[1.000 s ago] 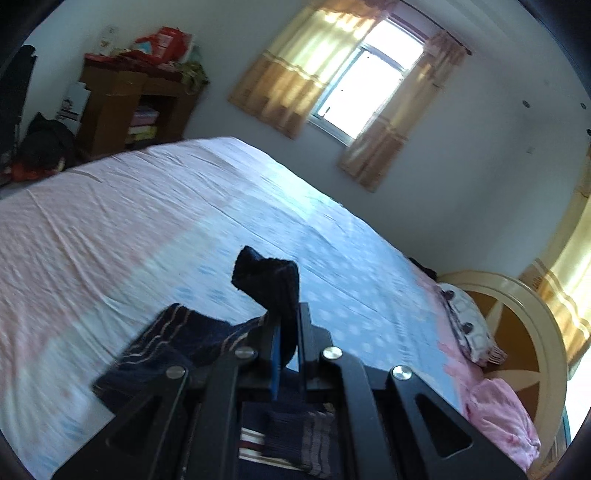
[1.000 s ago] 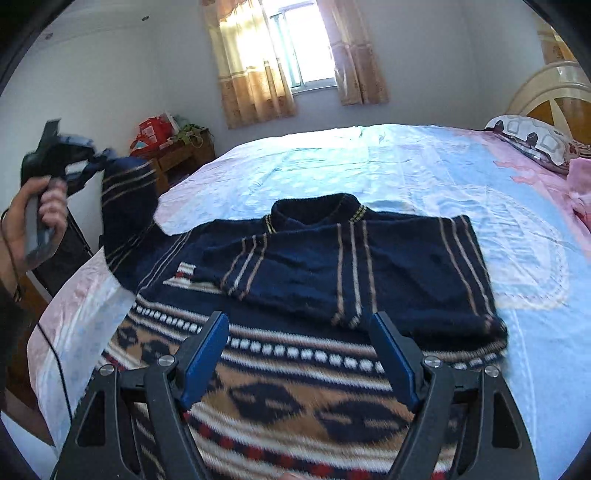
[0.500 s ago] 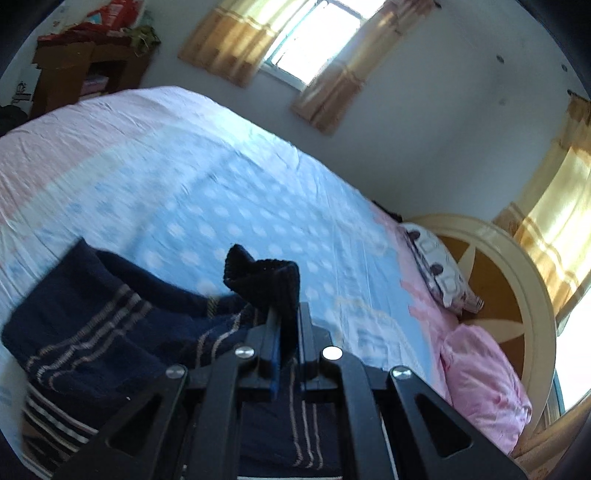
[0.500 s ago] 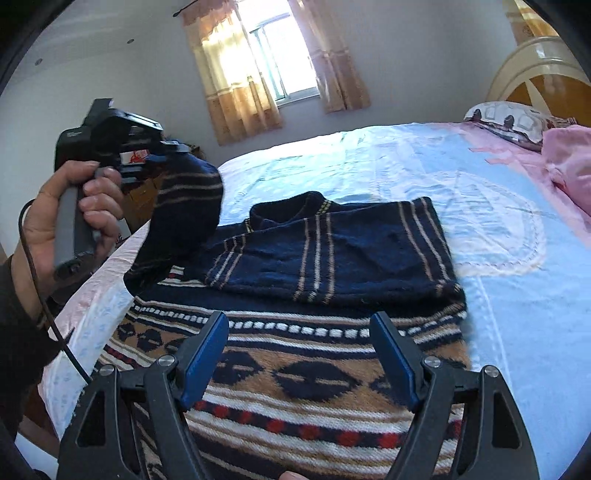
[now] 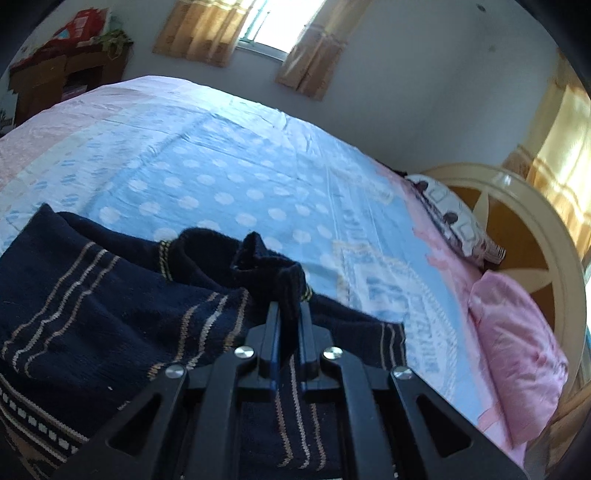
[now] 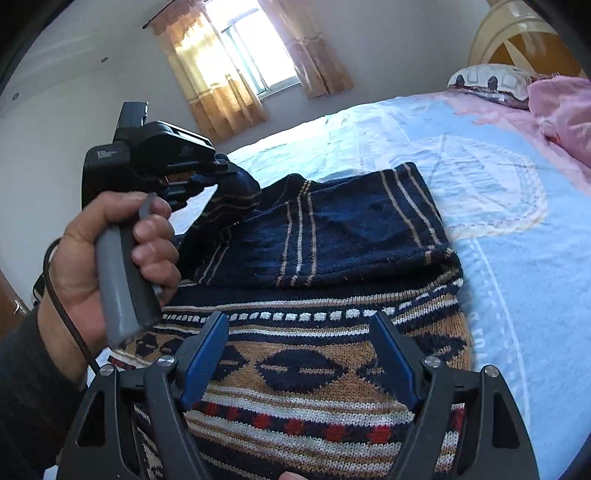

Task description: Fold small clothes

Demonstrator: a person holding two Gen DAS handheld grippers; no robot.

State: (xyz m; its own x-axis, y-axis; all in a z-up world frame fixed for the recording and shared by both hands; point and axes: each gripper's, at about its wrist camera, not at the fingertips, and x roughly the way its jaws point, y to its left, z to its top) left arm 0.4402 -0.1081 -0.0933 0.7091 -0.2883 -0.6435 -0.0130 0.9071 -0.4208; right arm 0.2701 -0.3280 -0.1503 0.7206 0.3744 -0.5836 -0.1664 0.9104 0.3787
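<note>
Since a second ago, the left gripper (image 5: pixel 289 314) has carried the dark cuff of the sweater's sleeve (image 5: pixel 269 269) from out beside the bed in over the sweater's chest, and the hand holding it now fills the left side of the right wrist view. Its jaws are pressed together, pinching the cuff, which sticks up in a crumpled peak beyond the fingertips. The person's left hand (image 6: pixel 110 254) wraps the grey handle, a black cable trailing past the wrist.

The sweater (image 6: pixel 314 354), navy with tan stripes and a tan, white and red patterned band, lies flat on the bed (image 5: pixel 240 177) near its close edge. One sleeve is already folded across the chest (image 6: pixel 351 229); the collar (image 5: pixel 207 254) sits behind the pinched cuff.

The right gripper (image 6: pixel 297 354) hovers low over the patterned band with its blue-padded jaws spread wide, nothing between them.

Beyond the sweater, the blue dotted bedsheet stretches bare toward the far edge and the wall with a curtained window (image 5: pixel 258 33). To the right, a pink blanket (image 5: pixel 517 354) and a patterned pillow (image 5: pixel 454 218) lie against the round cream headboard (image 5: pixel 546 229). A wooden shelf (image 5: pixel 55 77) with clutter on top stands in the far left corner.
</note>
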